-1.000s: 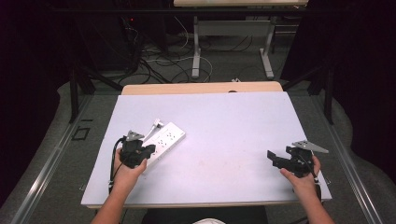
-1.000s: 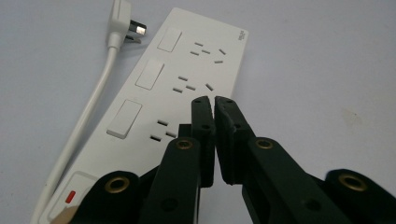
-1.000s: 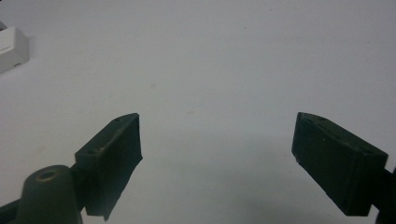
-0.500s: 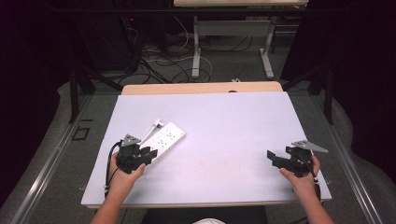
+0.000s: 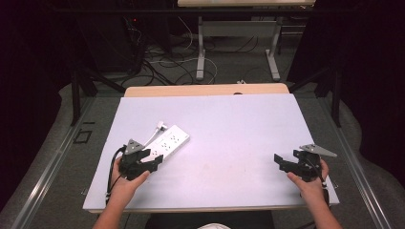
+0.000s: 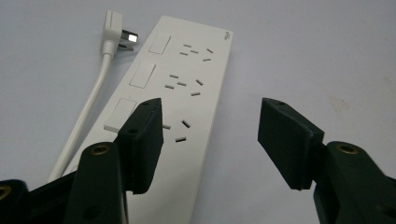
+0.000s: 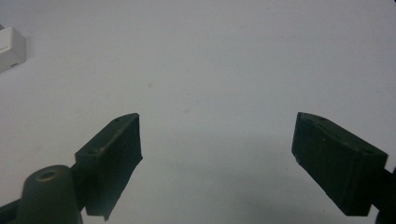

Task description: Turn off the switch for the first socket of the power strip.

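A white power strip [image 5: 169, 141] lies flat on the left part of the white table top, its flat plug [image 5: 160, 125] beside its far end. In the left gripper view the strip [image 6: 187, 70] shows three switches and rows of sockets, with the plug [image 6: 112, 25] and white cable [image 6: 88, 107] along its left side. My left gripper [image 5: 154, 162] sits at the strip's near end. Its jaws [image 6: 212, 109] have just been opening and stand apart, one above the strip, neither pressing on it. My right gripper [image 5: 281, 162] rests open near the right front, with bare table between its jaws [image 7: 217, 126].
The white table top [image 5: 229, 129] has a wooden strip [image 5: 205, 89] along its far edge. Beyond it are desk legs [image 5: 200, 52] and loose cables on the floor. One corner of the power strip [image 7: 9, 46] shows at the left of the right gripper view.
The left gripper's jaws have opened and the hand has eased slightly back toward the near edge, off the power strip's end. The right hand has stayed still.
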Available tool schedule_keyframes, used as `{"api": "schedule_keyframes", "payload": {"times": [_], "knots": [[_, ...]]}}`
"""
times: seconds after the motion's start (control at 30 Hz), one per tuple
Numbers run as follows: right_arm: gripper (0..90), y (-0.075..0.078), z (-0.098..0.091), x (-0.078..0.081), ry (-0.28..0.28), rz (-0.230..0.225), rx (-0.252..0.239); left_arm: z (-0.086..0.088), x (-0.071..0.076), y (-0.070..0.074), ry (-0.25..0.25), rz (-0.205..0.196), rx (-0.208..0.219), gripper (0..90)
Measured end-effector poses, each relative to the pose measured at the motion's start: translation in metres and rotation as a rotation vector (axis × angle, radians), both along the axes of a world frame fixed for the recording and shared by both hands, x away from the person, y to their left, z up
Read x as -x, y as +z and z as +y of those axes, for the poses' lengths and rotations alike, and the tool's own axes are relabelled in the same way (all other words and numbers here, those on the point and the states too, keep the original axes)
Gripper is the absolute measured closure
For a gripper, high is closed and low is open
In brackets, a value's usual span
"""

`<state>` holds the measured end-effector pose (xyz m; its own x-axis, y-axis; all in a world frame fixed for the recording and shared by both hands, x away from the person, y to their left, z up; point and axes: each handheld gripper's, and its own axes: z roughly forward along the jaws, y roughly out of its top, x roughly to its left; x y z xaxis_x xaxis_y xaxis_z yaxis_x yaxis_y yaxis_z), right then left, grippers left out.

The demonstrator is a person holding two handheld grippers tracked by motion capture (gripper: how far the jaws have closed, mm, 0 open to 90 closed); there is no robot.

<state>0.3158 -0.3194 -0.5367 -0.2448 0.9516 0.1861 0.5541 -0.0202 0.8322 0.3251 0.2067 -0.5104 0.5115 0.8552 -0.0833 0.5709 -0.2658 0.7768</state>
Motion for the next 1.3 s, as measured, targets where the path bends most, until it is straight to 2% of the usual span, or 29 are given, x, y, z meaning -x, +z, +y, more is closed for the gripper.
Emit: {"api": "schedule_keyframes", "payload": {"times": [0.27, 0.47, 0.57, 0.6, 0.7, 0.73, 0.83, 0.9, 1.0, 1.13, 1.2, 1.3], "knots": [[15.5, 0.0, 0.0, 0.0, 0.0, 0.001, 0.0, 0.007, 0.009, 0.0, -0.004, -0.089, -0.008, 32.6], [15.5, 0.0, 0.0, 0.001, 0.002, 0.005, 0.011, 0.017, 0.013, -0.002, -0.009, -0.117, -0.004, 29.0], [15.5, 0.0, 0.001, 0.001, 0.0, 0.011, 0.008, 0.021, 0.013, -0.002, 0.004, -0.114, -0.001, 26.1], [15.5, 0.0, 0.001, 0.0, -0.002, -0.002, 0.005, 0.022, 0.014, -0.002, 0.007, -0.113, 0.005, 26.0], [15.5, 0.0, 0.001, 0.0, -0.003, -0.003, 0.005, 0.025, 0.014, -0.002, 0.023, -0.104, 0.028, 24.8], [15.5, 0.001, 0.001, 0.001, 0.0, 0.01, 0.008, 0.026, 0.014, -0.002, 0.03, -0.105, 0.044, 23.9], [15.5, 0.0, 0.001, 0.001, -0.001, 0.008, 0.007, 0.03, 0.013, -0.002, 0.049, -0.088, 0.093, 19.0], [15.5, 0.0, 0.001, 0.001, 0.0, 0.011, 0.007, 0.032, 0.013, -0.002, 0.063, -0.088, 0.105, 15.8], [15.5, 0.0, 0.001, 0.001, 0.002, 0.008, 0.009, 0.035, 0.012, -0.002, 0.063, -0.096, 0.116, 13.6], [15.5, 0.0, 0.001, 0.001, 0.002, 0.011, 0.008, 0.041, 0.009, -0.006, 0.085, -0.09, 0.117, 1.1], [15.4, 0.0, 0.001, 0.001, 0.004, 0.011, 0.008, 0.045, 0.007, -0.008, 0.101, -0.092, 0.101, 0.1], [15.5, 0.0, 0.001, 0.001, 0.006, 0.006, 0.003, 0.051, 0.006, -0.01, 0.122, -0.087, 0.107, 0.1]]}}
